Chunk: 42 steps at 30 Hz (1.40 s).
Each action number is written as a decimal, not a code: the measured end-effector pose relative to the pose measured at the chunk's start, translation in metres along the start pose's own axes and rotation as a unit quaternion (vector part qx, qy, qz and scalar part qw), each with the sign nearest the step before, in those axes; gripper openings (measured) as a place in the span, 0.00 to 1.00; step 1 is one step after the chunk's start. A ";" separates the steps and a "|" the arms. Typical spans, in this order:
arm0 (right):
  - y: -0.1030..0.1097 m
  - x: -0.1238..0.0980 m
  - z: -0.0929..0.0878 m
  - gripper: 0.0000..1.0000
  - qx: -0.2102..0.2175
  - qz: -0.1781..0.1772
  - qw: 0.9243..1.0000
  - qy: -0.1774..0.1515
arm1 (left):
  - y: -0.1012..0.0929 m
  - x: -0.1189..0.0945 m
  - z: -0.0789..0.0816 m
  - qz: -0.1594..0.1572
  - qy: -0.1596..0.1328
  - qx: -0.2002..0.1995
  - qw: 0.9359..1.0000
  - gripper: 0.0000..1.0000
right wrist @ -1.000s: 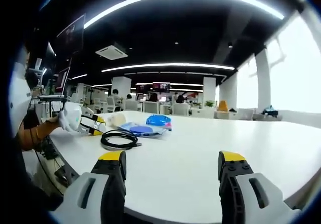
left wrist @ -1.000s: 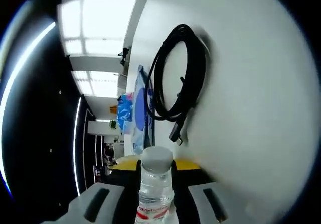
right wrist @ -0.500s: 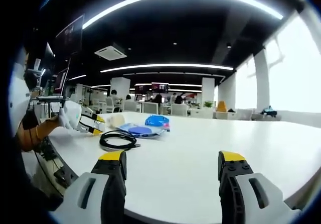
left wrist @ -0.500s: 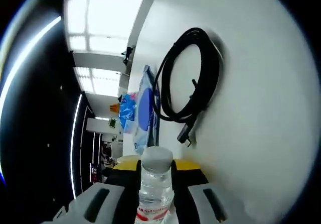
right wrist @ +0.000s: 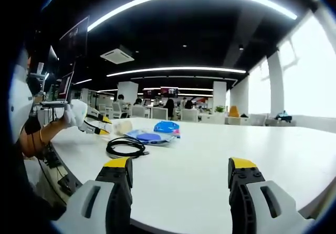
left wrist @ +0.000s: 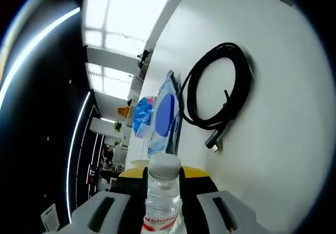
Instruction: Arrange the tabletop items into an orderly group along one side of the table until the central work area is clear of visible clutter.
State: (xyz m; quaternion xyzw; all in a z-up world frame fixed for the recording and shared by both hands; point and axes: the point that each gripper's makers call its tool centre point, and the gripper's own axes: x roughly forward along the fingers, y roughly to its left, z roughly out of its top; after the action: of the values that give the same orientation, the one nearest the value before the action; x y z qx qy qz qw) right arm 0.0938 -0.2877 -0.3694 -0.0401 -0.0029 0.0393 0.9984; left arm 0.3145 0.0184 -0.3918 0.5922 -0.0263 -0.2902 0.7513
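A clear water bottle with a white cap and red label sits between my left gripper's yellow-tipped jaws, which are shut on it. Ahead of it on the white table lies a coiled black cable, with a blue-and-white packet and a blue item beyond. In the right gripper view, my right gripper stands open over the table's near edge with nothing in it. The left gripper is at the far left in a gloved hand, near the cable and the packet.
A pale rounded thing sits just past the left gripper's tips, too small to identify. A blue item lies behind the packet. The white tabletop stretches bare to the right. People sit at desks far behind.
The left gripper view has swung, so the cable now sits further right in it; the bottle stays held. In the right gripper view the left gripper has risen slightly. The right gripper is still.
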 end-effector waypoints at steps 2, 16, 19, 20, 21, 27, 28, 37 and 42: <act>-0.001 0.000 0.000 0.71 0.000 -0.001 1.000 0.000 | 0.005 -0.001 -0.001 0.000 -0.002 -0.010 1.000 0.22; 0.004 0.005 0.004 0.71 -0.004 0.003 1.000 -0.002 | 0.044 -0.008 -0.017 0.021 -0.018 -0.122 0.992 0.22; 0.004 0.006 0.005 0.71 -0.004 0.003 1.000 -0.002 | 0.056 -0.011 -0.024 0.041 -0.025 -0.155 0.987 0.22; 0.004 0.007 0.005 0.71 -0.005 0.003 1.000 -0.002 | 0.056 -0.012 -0.025 0.037 -0.024 -0.155 0.987 0.22; 0.004 0.007 0.005 0.71 -0.006 0.003 1.000 -0.002 | 0.058 -0.013 -0.027 0.039 -0.025 -0.159 0.986 0.22; 0.006 0.009 0.005 0.71 -0.004 0.004 1.000 -0.003 | 0.069 -0.017 -0.034 0.053 -0.036 -0.196 0.978 0.22; 0.006 0.010 0.005 0.71 -0.005 0.004 1.000 -0.003 | 0.072 -0.018 -0.036 0.060 -0.034 -0.199 0.978 0.22; 0.008 0.011 0.006 0.71 -0.007 0.007 1.000 0.000 | 0.099 -0.029 -0.058 0.102 -0.051 -0.290 0.950 0.22; 0.007 0.012 0.006 0.71 -0.005 0.006 1.000 -0.001 | 0.106 -0.031 -0.070 0.114 -0.047 -0.308 0.943 0.22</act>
State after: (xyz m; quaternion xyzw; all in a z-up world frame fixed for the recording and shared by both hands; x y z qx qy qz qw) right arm 0.1051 -0.2788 -0.3640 -0.0453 -0.0042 0.0452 0.9979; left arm 0.3587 0.1074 -0.3073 0.3104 -0.0387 -0.2239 0.9231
